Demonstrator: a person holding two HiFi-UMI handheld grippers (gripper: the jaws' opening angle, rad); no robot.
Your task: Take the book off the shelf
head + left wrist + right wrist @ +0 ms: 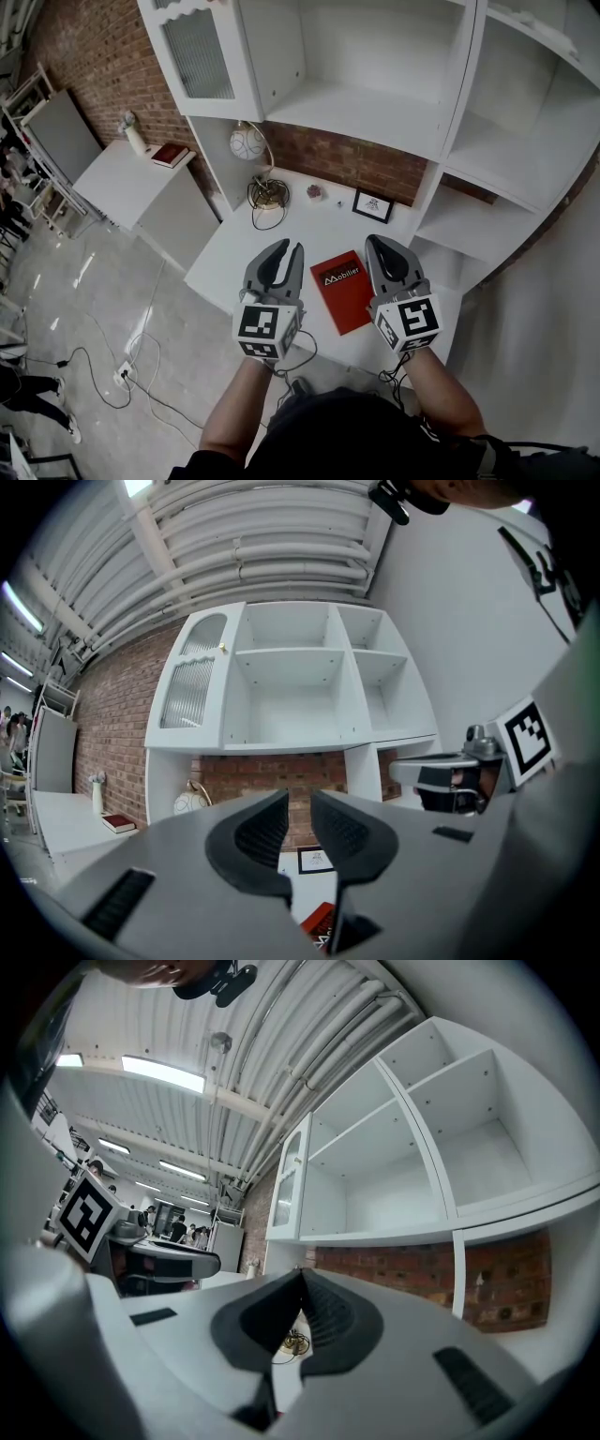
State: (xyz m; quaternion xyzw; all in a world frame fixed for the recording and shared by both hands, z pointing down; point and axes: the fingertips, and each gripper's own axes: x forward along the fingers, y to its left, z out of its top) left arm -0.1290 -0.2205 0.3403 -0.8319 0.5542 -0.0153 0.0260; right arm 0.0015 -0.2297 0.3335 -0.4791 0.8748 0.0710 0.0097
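A red book (342, 289) lies flat on the white desk (234, 253), below the empty white shelf unit (375, 112). My left gripper (286, 251) hovers just left of the book, shut and empty. Just right of the book's far corner is my right gripper (377, 244), also shut and empty. In the left gripper view the jaws (300, 797) point at the shelves, and a corner of the red book (319, 921) shows beneath them. The right gripper view has its jaws (302, 1273) closed together, facing the shelf unit (422, 1166).
At the desk's back stand a small picture frame (372, 204), a globe lamp (247, 142) with a coiled cable (267, 194) and a small pot (314, 193). Another red book (170, 155) lies on a side table (122, 183) at left. A glass-fronted door (202, 47) stands open at upper left.
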